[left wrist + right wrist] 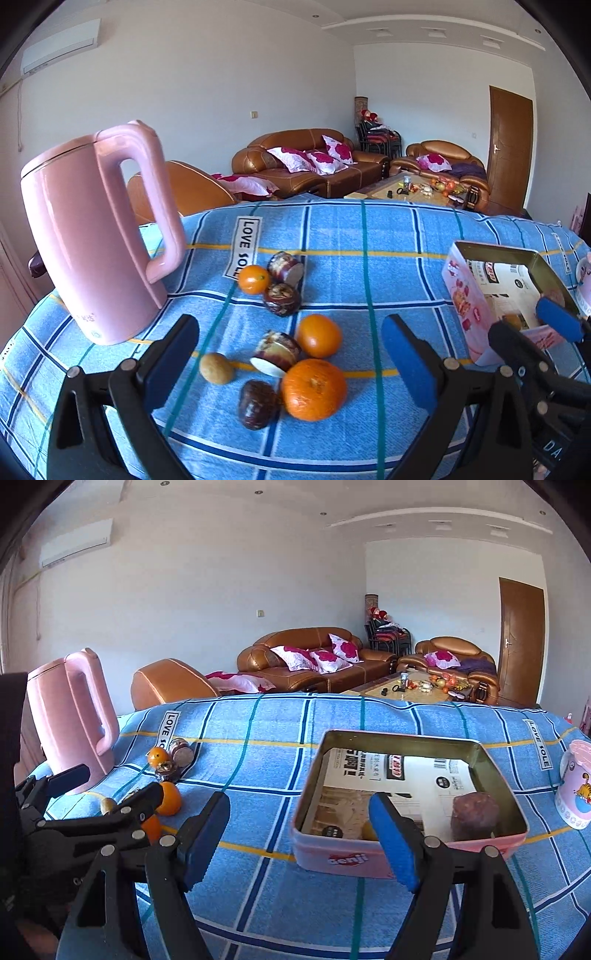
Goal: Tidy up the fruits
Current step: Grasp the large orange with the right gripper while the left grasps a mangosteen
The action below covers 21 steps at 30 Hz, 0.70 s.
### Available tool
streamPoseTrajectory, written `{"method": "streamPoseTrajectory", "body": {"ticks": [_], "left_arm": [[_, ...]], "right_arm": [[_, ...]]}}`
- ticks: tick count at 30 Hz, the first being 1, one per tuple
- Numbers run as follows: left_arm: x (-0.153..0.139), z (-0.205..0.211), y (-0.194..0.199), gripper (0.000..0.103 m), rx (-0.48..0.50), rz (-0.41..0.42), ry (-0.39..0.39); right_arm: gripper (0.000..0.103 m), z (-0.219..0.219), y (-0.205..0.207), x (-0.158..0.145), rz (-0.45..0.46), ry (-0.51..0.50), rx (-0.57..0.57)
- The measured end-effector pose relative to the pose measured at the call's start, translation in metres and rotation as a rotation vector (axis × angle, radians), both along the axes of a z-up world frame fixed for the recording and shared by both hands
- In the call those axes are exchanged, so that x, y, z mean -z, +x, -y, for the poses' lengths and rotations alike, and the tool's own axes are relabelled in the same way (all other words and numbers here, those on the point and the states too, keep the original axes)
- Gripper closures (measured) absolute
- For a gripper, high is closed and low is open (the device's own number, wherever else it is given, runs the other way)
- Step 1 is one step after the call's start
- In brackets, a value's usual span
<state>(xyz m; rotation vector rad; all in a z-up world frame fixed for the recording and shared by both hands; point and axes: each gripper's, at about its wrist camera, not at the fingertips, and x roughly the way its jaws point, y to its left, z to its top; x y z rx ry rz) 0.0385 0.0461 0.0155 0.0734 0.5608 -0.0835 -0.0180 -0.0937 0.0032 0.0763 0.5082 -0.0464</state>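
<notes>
Several fruits lie loose on the blue checked cloth: a big orange, a second orange, a small orange, a kiwi and several dark purple fruits. My left gripper hovers open just before this pile, holding nothing. To the right stands a pink tin with a dark purple fruit inside and a yellow fruit half hidden by a finger. My right gripper is open at the tin's near left corner, gripping nothing.
A tall pink kettle stands left of the fruit pile. A pink cartoon cup sits at the far right of the table. Each gripper shows at the edge of the other's view. Sofas and a coffee table lie beyond the far edge.
</notes>
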Motion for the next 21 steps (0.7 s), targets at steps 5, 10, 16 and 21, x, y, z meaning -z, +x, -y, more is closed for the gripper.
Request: {"method": "streamPoseTrajectory", "body": {"ticks": [5,10,16,21], "left_arm": [[-0.002,-0.046,0.013,0.002,-0.087,-0.003,-0.015],[-0.001,-0.076,0.021,0.002,-0.156,0.003,0.007],[-0.001,-0.093,0.022,0.002,-0.179,-0.015,-0.016],[0.000,-0.094,0.020,0.003,-0.146,-0.033,0.005]], "right_arm": [[0.024,-0.021,0.010,0.006,-0.044,0.036,-0.088],[0.024,-0.044,0.021,0.013,-0.110,0.048,-0.204],[0.024,-0.083,0.032,0.022,-0.190,0.024,-0.338],[0.034,-0.106,0.054,0.033,-0.273,-0.008,-0.350]]}}
